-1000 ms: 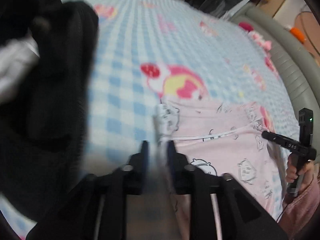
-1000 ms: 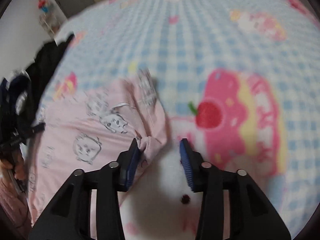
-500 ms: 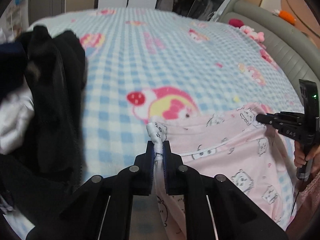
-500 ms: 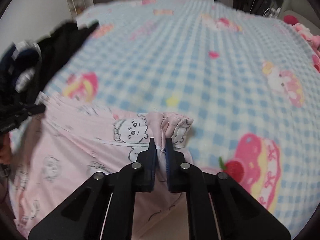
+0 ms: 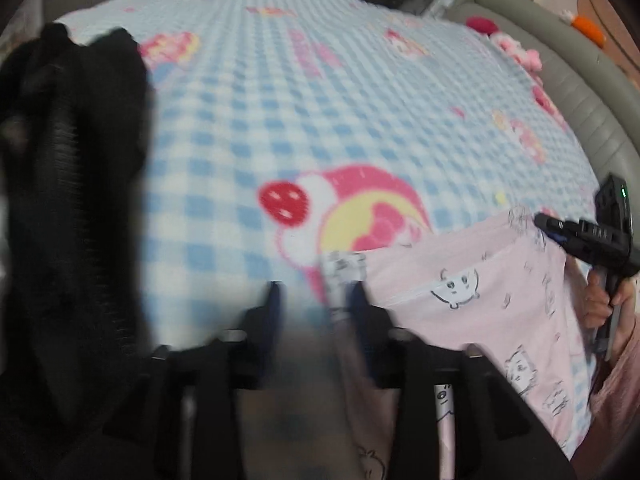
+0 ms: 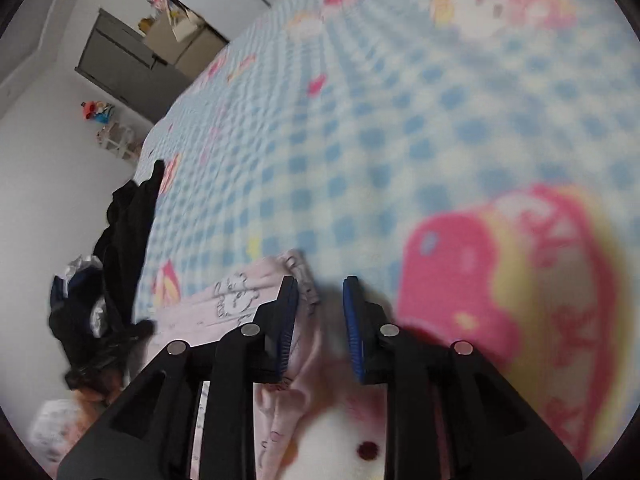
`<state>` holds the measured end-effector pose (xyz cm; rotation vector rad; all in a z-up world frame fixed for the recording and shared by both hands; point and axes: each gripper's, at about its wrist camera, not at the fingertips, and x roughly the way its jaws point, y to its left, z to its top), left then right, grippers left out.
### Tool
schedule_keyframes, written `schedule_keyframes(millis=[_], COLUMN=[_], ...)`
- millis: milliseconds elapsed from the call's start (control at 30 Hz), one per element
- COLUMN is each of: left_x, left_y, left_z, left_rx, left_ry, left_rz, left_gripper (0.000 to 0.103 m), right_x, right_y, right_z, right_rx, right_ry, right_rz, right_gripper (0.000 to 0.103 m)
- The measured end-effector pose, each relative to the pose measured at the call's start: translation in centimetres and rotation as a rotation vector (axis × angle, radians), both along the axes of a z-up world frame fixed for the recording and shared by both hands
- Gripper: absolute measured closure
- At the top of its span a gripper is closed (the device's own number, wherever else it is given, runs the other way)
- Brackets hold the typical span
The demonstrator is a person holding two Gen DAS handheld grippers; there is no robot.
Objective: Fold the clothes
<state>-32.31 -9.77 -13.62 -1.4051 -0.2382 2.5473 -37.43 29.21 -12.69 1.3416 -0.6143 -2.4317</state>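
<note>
A pink garment with cartoon cat prints (image 5: pixel 480 300) lies on the blue checked bed cover (image 5: pixel 320 112). My left gripper (image 5: pixel 314 300) is open, with the garment's left corner by its right finger. My right gripper (image 6: pixel 318 304) is open over the garment's other corner (image 6: pixel 256 292), which lies by its left finger. The right gripper also shows in the left wrist view (image 5: pixel 588 240), at the garment's far corner. Both views are blurred.
A pile of black and dark clothes (image 5: pixel 68 200) lies at the bed's left side, also in the right wrist view (image 6: pixel 104 272). A grey padded headboard (image 5: pixel 580 80) runs along the right. A wall and dark cabinet (image 6: pixel 120 64) stand beyond the bed.
Half a second ago both grippers were shut on the garment's corners. Both have opened and the corners lie loose on the bed.
</note>
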Motion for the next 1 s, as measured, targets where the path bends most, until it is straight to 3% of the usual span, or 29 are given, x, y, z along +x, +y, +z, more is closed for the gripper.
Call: schedule_keyframes(millis=[33,100,167,233,300,367,433,600,700,867,967,1000], left_x=[0.5,1.5,2.2,2.6,2.3,1.7,0.5,-3.1,-4.6,-5.1,-5.2,-5.3], left_y=[-0.4,-0.5,0.8,3.2,6.3,9.6,13.3,21.9,25.2,26.1,26.4,26.5], left_z=[0.7,1.8,2.6,3.2,3.6,4.0,3.9,2.6,1.7,1.4,1.3,1.3], left_rx=[0.0,0.016,0.014,0.0,-0.008,-0.013,-0.045,-0.103,-0.134,-0.158,-0.171,-0.175], left_ry=[0.023,0.055,0.081,0.103,0.112,0.116,0.104,0.064,0.057,0.045,0.038,0.036], left_rz=[0.019,0.015,-0.041,-0.116,-0.186,-0.255,-0.313,-0.423,-0.476,-0.498,-0.507,-0.51], left_gripper=[0.052,0.052,0.054,0.056,0.058,0.063,0.076,0.081,0.08,0.075,0.074,0.068], right_x=[0.3,0.6,0.7,0.7,1.2,2.2,3.1,4.4,5.1,5.8,5.5,5.5], right_y=[0.0,0.2,-0.8,-3.4,-5.4,-5.7,-5.4,-4.4,-3.7,-1.4,-1.9,-1.9], right_z=[0.8,2.0,3.0,3.1,2.9,2.7,2.3,0.5,0.6,1.4,0.8,0.7], right_rx=[0.041,0.026,0.011,0.091,0.193,0.261,0.295,0.378,0.344,0.146,0.16,0.162], right_ry=[0.032,0.055,0.053,0.019,0.002,0.008,0.017,0.028,0.062,0.095,0.088,0.086], right_rz=[-0.018,-0.024,0.041,0.137,0.181,0.154,0.127,0.199,0.197,0.268,0.294,0.297], right_gripper=[0.076,0.075,0.069,0.069,0.069,0.069,0.069,0.076,0.076,0.076,0.076,0.076])
